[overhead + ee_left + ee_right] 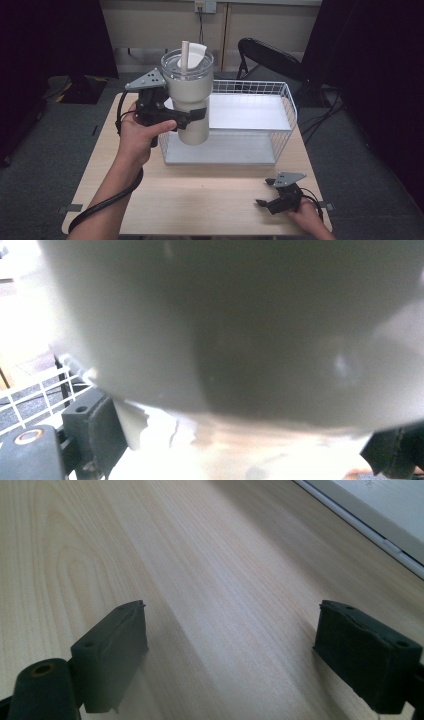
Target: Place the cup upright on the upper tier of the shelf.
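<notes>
Upper centre of the high view, the left gripper (192, 116) is clamped across the lower body of a big cream tumbler (190, 95), holding it upright in the air above the near left corner of the white wire basket (285, 107), whose bare floor lies right of centre. In the left gripper view the tumbler's wall (225, 325) crowds the frame, a black jaw pad showing at each bottom corner, so the grip looks square across the narrow part. It is probably a rigid insulated cup with a smooth coated wall, likely slippery, and top-heavy given the wide clear lid (187, 61) and straw (184, 54); if it holds liquid it will be heavier still, and I cannot tell whether it does. A hold low on the taper risks tipping, so just under the wider upper section seems safer. At lower right the right gripper (270, 201) rests idle on the wooden table (200, 200), jaws spread wide with nothing between them
</notes>
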`<state>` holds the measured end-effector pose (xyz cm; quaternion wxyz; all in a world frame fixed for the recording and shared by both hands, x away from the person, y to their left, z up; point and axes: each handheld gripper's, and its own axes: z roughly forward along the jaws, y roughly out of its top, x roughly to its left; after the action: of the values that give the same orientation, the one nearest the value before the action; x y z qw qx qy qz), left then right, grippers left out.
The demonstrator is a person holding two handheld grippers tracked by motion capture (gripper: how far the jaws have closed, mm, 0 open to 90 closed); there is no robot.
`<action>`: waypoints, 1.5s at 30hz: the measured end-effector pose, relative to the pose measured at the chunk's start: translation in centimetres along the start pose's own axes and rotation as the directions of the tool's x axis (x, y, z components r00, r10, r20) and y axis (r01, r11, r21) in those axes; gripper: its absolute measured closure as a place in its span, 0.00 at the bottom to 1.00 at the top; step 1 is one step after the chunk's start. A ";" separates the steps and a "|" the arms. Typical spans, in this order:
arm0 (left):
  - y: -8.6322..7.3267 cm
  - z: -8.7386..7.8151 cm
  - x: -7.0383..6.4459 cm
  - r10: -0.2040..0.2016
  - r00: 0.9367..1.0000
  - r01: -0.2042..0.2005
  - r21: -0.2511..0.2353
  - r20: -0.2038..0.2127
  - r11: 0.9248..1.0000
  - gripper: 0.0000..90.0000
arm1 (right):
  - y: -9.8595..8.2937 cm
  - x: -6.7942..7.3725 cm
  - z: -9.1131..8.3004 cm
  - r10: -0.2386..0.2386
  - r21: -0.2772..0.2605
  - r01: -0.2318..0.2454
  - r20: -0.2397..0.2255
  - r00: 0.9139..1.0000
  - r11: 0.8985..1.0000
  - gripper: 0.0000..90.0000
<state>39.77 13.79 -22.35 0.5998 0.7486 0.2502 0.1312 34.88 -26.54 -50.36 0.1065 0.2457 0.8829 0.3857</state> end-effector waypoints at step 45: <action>1.5 8.9 3.4 -0.002 0.997 0.003 0.018 -0.071 1.000 0.11 | 0.0 0.0 0.0 0.000 0.000 0.000 0.000 1.000 1.000 0.14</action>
<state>47.36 8.01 -23.49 0.5839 0.7486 0.2735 0.1548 34.88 -26.54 -50.36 0.1062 0.2458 0.8829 0.3857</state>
